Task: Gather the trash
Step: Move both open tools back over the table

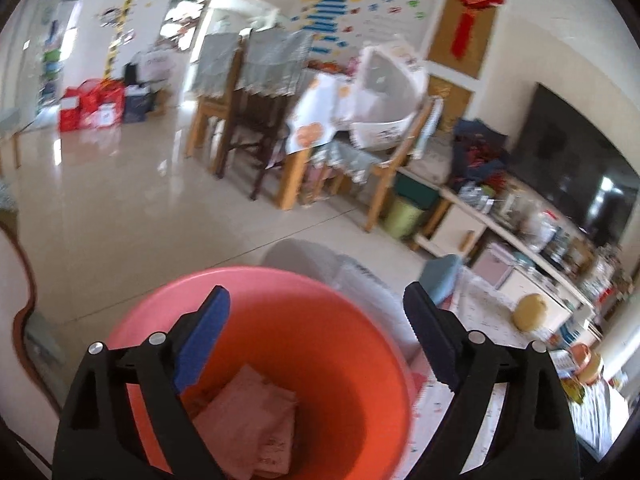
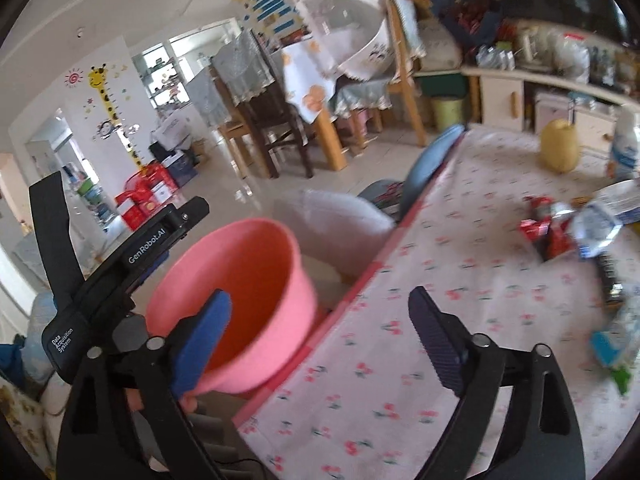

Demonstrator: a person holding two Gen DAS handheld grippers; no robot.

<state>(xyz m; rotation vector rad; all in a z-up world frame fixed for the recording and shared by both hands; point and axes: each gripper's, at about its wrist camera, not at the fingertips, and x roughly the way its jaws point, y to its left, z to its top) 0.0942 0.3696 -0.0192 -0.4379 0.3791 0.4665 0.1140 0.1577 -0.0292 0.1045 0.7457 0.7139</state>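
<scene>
A pink bucket (image 1: 280,344) fills the bottom of the left wrist view, with crumpled pinkish paper (image 1: 248,420) lying inside. My left gripper (image 1: 316,336) hangs open above its mouth, nothing between the blue pads. In the right wrist view the same bucket (image 2: 248,280) sits just off the table's left edge. My right gripper (image 2: 320,336) is open and empty over that edge. Red wrappers (image 2: 544,228), a crushed clear bottle (image 2: 592,228) and a blue-green carton (image 2: 612,348) lie on the flowered tablecloth (image 2: 460,300) to the right.
The left gripper's black body (image 2: 132,256) is close beside the bucket. A yellow jar (image 2: 560,152) stands at the table's far end. A white cushioned seat (image 2: 340,216) and a blue chair back (image 2: 432,164) sit past the bucket. Wooden chairs (image 1: 248,120) and a green bin (image 1: 404,216) stand beyond.
</scene>
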